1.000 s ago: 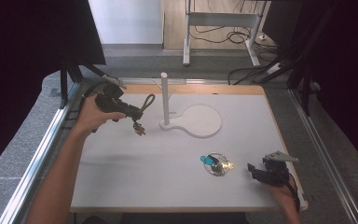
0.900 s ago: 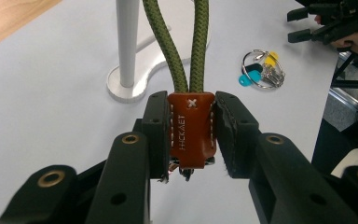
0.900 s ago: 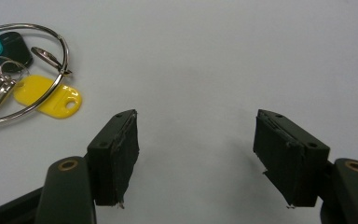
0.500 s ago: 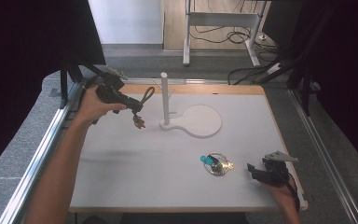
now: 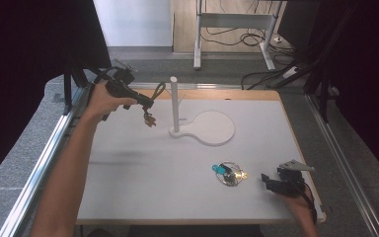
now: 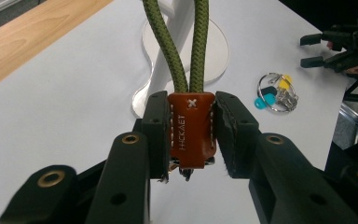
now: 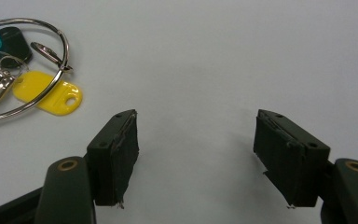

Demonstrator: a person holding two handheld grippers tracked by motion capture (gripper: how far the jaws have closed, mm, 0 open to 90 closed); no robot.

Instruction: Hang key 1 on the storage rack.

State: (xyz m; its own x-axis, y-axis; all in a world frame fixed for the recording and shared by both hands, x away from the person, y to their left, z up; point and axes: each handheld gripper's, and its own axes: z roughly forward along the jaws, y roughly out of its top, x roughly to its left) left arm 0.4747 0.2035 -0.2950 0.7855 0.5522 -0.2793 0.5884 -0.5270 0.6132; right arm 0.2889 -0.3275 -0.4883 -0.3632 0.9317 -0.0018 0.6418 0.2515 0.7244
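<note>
High view: the left tool [image 5: 143, 102] is lifted over the desk's [image 5: 143, 197] far left corner, clamped on a lanyard [image 5: 154, 96] whose green cord loop arcs toward the white post [image 5: 174, 103]. The post stands upright just right of the loop, its long axis vertical, on a flat round-ended white stand [image 5: 212, 128]. By my reading, the loop has to travel right and go over the post's top, and the left hand is much the nearer one. The right tool [image 5: 266, 181] rests at the near right corner, just right of a key ring [image 5: 229, 174].

Left gripper view: the pads grip a stitched brown leather tab [image 6: 191, 128] from both sides; two strands of braided green cord [image 6: 186, 46] rise from it toward the stand's glossy plastic base.

Right gripper view: jaws stand wide with nothing between them over the matte white desk; the thin metal ring carries yellow [image 7: 51, 95], teal and black plastic tags to their upper left.
</note>
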